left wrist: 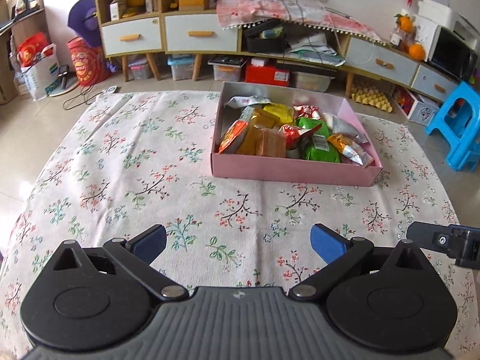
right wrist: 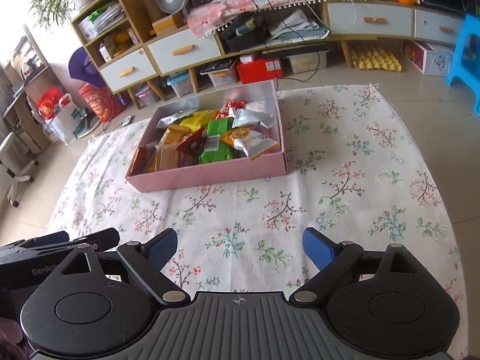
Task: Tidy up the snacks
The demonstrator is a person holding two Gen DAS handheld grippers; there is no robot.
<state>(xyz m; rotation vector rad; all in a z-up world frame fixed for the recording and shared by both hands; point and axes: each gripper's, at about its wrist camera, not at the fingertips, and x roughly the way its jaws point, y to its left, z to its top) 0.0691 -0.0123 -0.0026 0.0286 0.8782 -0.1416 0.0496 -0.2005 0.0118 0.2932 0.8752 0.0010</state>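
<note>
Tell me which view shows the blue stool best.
The left wrist view: the blue stool shows its seat, legs and a lower step, right of the table. In the right wrist view the stool is cut off by the frame edge, only partly visible.

We see bare flowered table (left wrist: 150, 165) all around the pink box (left wrist: 288, 171); only its walls and heaped snacks (left wrist: 300, 132) block passage.
</note>
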